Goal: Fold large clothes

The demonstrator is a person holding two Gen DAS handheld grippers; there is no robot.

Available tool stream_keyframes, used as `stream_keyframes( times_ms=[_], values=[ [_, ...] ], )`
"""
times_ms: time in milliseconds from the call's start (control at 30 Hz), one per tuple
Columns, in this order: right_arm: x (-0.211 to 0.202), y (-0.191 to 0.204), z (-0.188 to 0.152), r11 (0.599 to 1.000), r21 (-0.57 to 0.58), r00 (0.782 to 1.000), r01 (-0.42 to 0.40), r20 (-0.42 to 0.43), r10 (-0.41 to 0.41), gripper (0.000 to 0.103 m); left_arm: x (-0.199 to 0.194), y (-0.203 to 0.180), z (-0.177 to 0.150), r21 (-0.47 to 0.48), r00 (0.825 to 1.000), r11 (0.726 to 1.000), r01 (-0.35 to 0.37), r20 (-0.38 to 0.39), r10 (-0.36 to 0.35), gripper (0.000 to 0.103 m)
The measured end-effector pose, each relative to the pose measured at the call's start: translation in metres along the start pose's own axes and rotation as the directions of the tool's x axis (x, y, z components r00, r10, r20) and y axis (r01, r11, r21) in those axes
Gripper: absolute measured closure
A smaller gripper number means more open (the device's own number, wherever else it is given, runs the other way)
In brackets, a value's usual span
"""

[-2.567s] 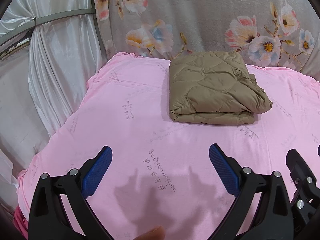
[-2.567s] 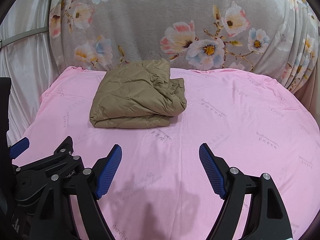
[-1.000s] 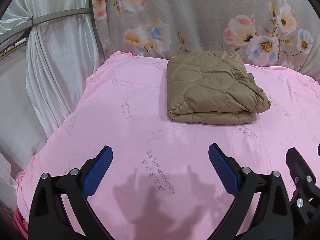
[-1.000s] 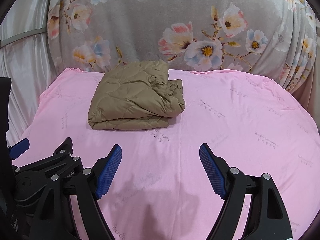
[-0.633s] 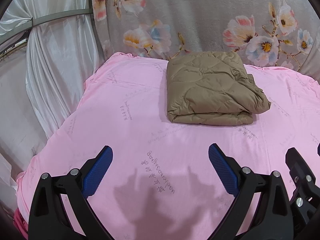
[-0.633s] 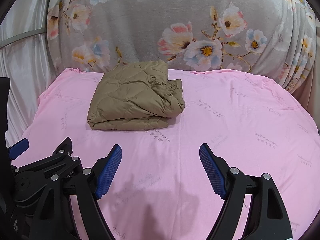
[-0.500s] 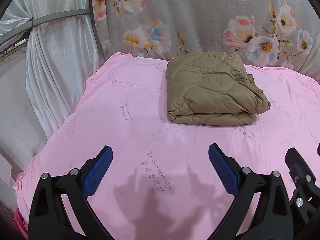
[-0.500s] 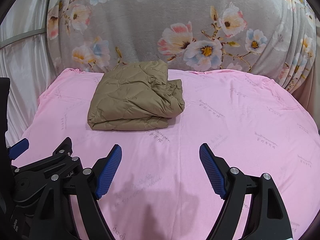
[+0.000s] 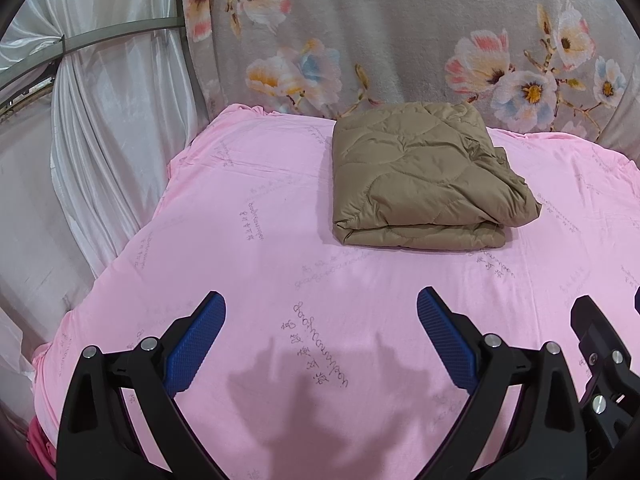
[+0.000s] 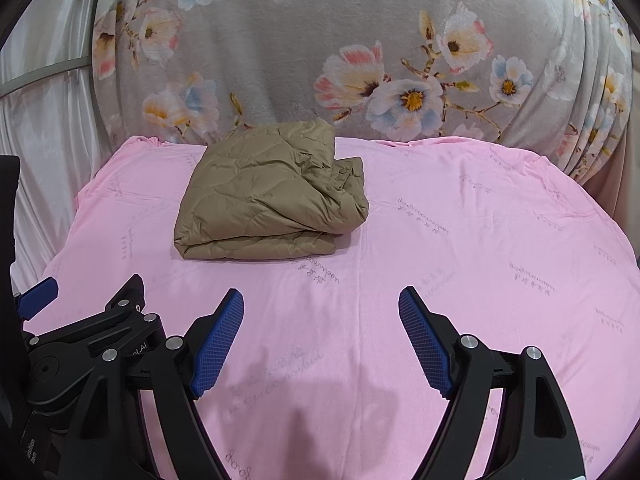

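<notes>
One folded tan quilted garment point(image 9: 424, 180) point(image 10: 272, 196), lying on pink sheet point(image 9: 260, 248) point(image 10: 460, 248), toward 12 o'clock, against floral blanket point(image 9: 400, 40) point(image 10: 360, 40). Well apart at 6 o'clock: left gripper point(image 9: 321, 338) and right gripper point(image 10: 321, 334), both spread wide, holding nothing. White curtain point(image 9: 108, 128) at 9 o'clock.

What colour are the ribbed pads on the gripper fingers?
Blue pads, on black fingers; the right wrist view shows them best.
</notes>
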State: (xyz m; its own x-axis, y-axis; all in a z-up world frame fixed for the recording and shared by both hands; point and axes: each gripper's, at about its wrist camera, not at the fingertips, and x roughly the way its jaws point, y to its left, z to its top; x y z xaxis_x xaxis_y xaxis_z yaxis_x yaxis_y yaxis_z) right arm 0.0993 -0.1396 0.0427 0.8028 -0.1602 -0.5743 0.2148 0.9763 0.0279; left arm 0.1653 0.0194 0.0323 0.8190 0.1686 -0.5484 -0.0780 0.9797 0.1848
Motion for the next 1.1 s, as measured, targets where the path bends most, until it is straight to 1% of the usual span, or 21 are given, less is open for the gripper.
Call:
stream_keyframes(
  times_ms=[1000, 1100],
  values=[
    [0.0003, -0.0013, 0.0, 1.0, -0.002, 1.0, -0.003, -0.003, 0.003, 0.025, -0.0008, -0.002, -0.0013, 0.003, 1.0, 1.0, 0.001, -0.003, -0.001, 0.009],
    [0.0007, -0.0031, -0.0018, 1.0, -0.009, 1.0, 0.012, 0.002, -0.012, 0.02, -0.0004, -0.0034, -0.0021, 0.01, 1.0, 1.0, 0.001, -0.003, -0.001, 0.009]
  ],
)
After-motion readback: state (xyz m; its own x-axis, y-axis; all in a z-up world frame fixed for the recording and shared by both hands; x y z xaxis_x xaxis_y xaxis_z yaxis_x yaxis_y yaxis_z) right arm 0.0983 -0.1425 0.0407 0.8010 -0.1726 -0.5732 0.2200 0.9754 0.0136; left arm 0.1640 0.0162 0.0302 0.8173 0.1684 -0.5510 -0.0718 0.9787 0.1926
